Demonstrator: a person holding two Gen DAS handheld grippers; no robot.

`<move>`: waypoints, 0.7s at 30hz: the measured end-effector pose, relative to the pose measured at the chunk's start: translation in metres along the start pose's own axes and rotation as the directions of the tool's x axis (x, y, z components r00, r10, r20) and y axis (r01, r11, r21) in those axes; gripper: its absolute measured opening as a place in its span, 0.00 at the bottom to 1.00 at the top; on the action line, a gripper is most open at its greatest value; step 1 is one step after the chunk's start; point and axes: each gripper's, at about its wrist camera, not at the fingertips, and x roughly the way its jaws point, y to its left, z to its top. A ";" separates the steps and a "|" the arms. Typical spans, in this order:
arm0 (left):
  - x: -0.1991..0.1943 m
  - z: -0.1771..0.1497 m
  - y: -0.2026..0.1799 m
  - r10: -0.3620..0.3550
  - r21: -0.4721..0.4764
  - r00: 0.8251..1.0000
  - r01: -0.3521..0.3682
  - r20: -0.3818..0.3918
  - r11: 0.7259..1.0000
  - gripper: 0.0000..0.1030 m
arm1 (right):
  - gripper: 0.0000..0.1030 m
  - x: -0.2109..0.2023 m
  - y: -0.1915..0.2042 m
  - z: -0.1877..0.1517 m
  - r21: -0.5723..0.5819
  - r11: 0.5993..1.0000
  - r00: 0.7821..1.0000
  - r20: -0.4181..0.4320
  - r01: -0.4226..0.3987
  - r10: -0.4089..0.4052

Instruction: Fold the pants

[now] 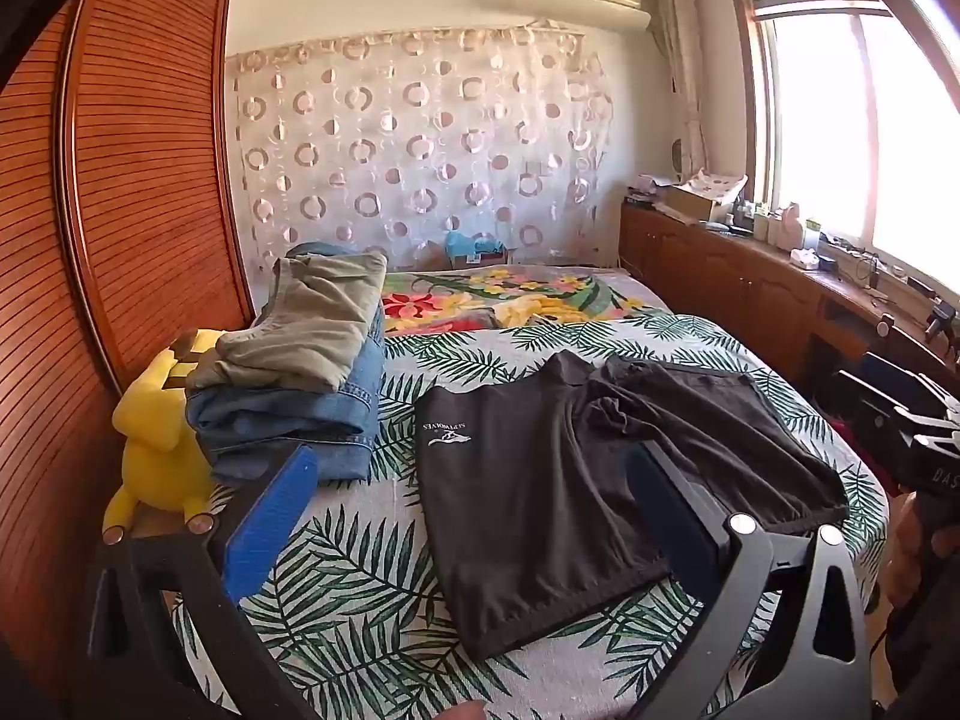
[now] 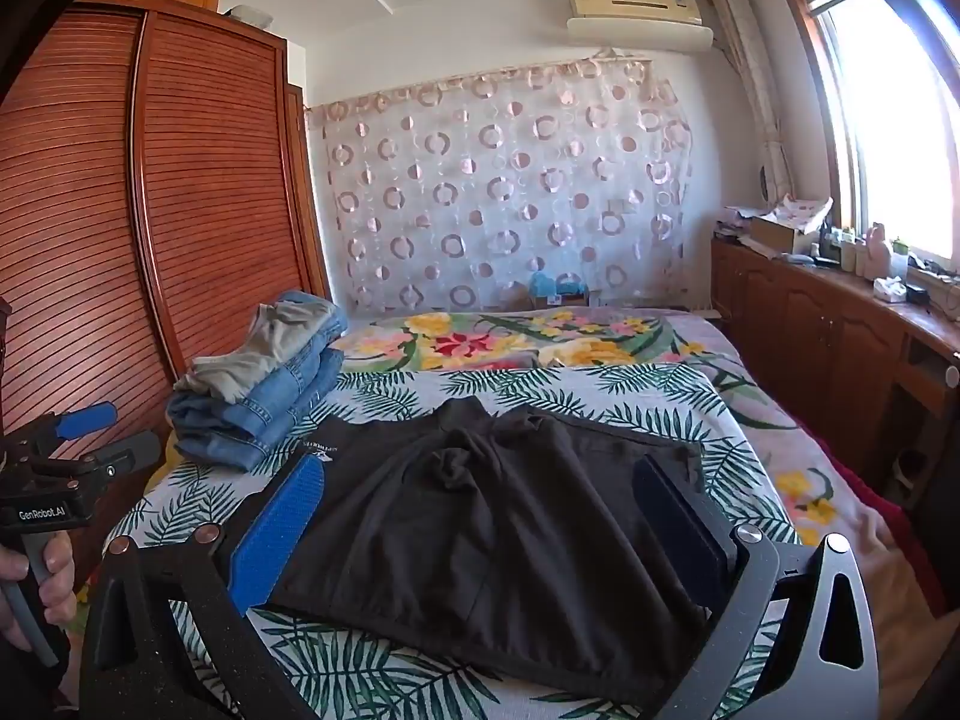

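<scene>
Here, rumpled matte black pants (image 2: 480, 516).

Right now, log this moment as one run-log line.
stage: pre-grasp | left gripper: open, empty | right gripper: open, empty | black pants: spread on bed, unfolded | folded stack: beside pants

Yellow plush (image 1: 159, 414) beside stacked jeans (image 1: 300, 414)
</scene>
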 end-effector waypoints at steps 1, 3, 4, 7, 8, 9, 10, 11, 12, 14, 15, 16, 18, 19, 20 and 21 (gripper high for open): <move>0.000 0.000 0.000 -0.002 -0.002 1.000 0.002 -0.002 1.000 1.00 | 1.00 0.000 0.000 0.000 0.000 1.000 1.000 -0.001 0.000 0.000; 0.000 0.000 0.000 0.000 -0.001 1.000 0.000 -0.001 1.000 1.00 | 1.00 -0.001 0.000 0.000 0.001 1.000 1.000 0.000 -0.001 0.001; 0.000 0.000 -0.001 0.001 -0.001 1.000 -0.001 -0.001 1.000 1.00 | 1.00 -0.002 -0.001 0.000 0.002 1.000 1.000 0.000 -0.003 0.003; 0.000 0.001 -0.003 0.003 0.000 1.000 -0.003 0.003 1.000 1.00 | 1.00 -0.004 -0.004 0.003 0.003 1.000 1.000 0.003 -0.004 0.004; 0.000 0.000 0.000 -0.005 -0.007 1.000 0.005 0.003 1.000 1.00 | 1.00 -0.005 -0.006 0.003 0.003 1.000 1.000 0.004 -0.004 0.004; 0.001 0.000 0.000 -0.005 -0.007 1.000 0.005 0.003 1.000 1.00 | 1.00 -0.006 -0.008 0.004 0.003 1.000 1.000 0.003 -0.006 0.006; 0.001 0.000 -0.001 -0.004 -0.006 1.000 0.004 0.002 1.000 1.00 | 1.00 -0.003 -0.003 0.002 -0.007 1.000 1.000 0.001 -0.003 0.003; 0.002 0.000 -0.001 -0.004 -0.006 1.000 0.004 0.002 1.000 1.00 | 1.00 -0.004 -0.004 0.002 -0.007 1.000 1.000 0.001 -0.003 0.003; 0.003 0.000 -0.002 -0.004 -0.006 1.000 0.004 0.001 1.000 1.00 | 1.00 -0.004 -0.006 0.002 -0.008 1.000 1.000 0.000 -0.004 0.004; 0.000 0.000 0.000 -0.007 -0.010 1.000 0.007 0.007 1.000 1.00 | 1.00 -0.006 -0.009 0.003 -0.009 1.000 1.000 0.000 -0.005 0.005; 0.001 0.000 0.000 -0.008 -0.009 1.000 0.008 0.007 1.000 1.00 | 1.00 -0.007 -0.011 0.003 -0.009 1.000 1.000 0.000 -0.004 0.004; 0.000 0.000 0.000 -0.008 -0.011 1.000 0.008 0.008 1.000 1.00 | 1.00 -0.006 -0.009 0.002 -0.011 1.000 1.000 -0.001 -0.003 0.003; 0.000 0.000 0.000 -0.008 -0.013 1.000 0.008 0.009 1.000 1.00 | 1.00 -0.003 -0.001 0.000 -0.020 1.000 1.000 -0.001 0.000 0.000; 0.000 0.001 -0.001 -0.008 -0.013 1.000 0.008 0.009 1.000 1.00 | 1.00 -0.003 -0.001 0.000 -0.018 1.000 1.000 -0.001 -0.001 0.001; -0.002 0.005 -0.003 -0.008 -0.013 1.000 0.008 0.009 1.000 1.00 | 1.00 -0.003 -0.002 0.000 -0.019 1.000 1.000 0.000 -0.001 0.001; -0.002 0.005 -0.004 -0.008 -0.013 1.000 0.008 0.009 1.000 1.00 | 1.00 -0.003 -0.002 0.001 -0.020 1.000 1.000 -0.001 -0.001 0.001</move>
